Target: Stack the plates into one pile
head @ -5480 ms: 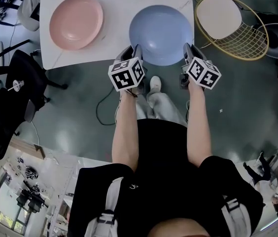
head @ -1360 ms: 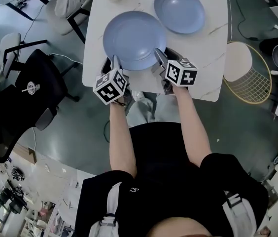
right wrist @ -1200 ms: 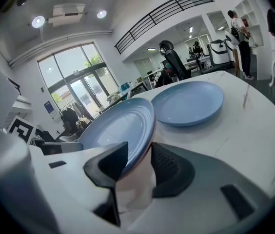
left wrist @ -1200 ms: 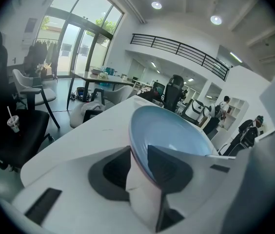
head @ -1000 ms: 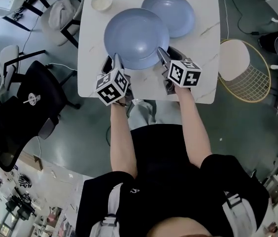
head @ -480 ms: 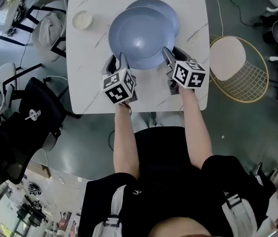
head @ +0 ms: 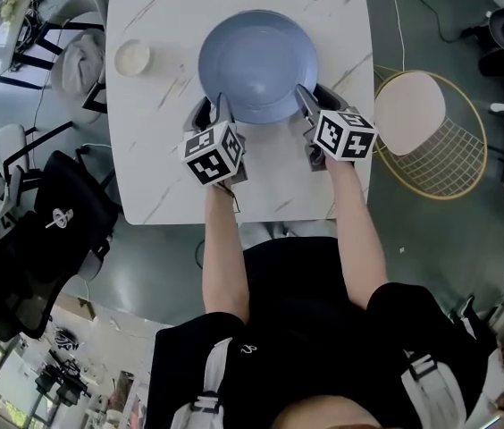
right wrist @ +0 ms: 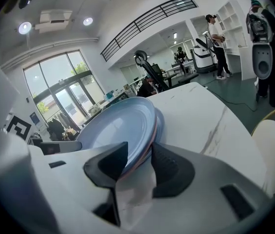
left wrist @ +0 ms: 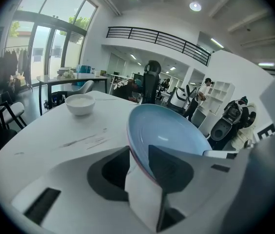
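Observation:
A light blue plate (head: 256, 61) with a pink plate's rim (right wrist: 151, 136) just under it hangs between my two grippers over the white marble table (head: 163, 150). My left gripper (head: 213, 110) holds the pair's near left rim and my right gripper (head: 310, 101) the near right rim. In the left gripper view the rim (left wrist: 133, 161) sits between the left gripper's (left wrist: 138, 155) jaws, which have just been opening slightly. The right gripper (right wrist: 136, 157) clamps the rim top and bottom. A second blue plate (right wrist: 160, 120) peeks out directly beneath; whether the pair rests on it I cannot tell.
A small white bowl (head: 132, 57) stands at the table's far left. A gold wire basket chair with a white cushion (head: 431, 123) is beside the table on the right. Black office chairs (head: 46, 231) and a white chair (head: 78, 56) are on the left.
Both grippers carried the held plates across the table until they came over the second blue plate, which now lies hidden under them in the head view.

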A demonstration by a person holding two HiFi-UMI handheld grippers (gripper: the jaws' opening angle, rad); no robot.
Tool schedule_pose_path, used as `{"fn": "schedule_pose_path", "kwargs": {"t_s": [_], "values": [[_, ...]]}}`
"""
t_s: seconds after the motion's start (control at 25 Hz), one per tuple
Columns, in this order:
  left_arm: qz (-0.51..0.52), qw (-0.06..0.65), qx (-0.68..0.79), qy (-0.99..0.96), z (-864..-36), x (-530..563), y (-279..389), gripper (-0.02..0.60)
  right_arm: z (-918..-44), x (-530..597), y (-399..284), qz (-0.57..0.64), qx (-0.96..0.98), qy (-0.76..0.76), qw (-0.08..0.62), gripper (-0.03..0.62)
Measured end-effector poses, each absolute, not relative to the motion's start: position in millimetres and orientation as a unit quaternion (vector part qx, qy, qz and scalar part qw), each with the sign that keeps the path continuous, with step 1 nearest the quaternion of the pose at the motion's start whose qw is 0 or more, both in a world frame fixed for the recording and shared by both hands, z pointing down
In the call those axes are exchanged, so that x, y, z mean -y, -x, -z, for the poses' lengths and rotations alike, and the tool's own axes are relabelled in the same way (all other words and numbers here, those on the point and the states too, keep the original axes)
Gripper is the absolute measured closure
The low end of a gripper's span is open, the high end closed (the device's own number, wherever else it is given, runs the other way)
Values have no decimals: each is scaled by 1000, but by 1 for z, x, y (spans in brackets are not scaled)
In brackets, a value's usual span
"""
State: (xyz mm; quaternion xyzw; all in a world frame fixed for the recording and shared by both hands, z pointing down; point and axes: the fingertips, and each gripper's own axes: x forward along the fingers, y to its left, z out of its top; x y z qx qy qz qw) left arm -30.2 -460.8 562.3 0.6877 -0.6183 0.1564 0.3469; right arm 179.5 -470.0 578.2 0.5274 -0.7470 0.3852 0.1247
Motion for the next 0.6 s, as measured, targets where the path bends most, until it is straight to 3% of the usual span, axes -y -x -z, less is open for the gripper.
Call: {"fn": "schedule_pose_path", "kwargs": {"t_s": [0.4,0.6], "values": [[-177,345,618,-684,-579,480,24,440,-587,490,-186,-390,751,-524,92,422],[-184,324,636,-676,-582,482,30,436,-582,495,-187,-334,773,-526,121,396]]}}
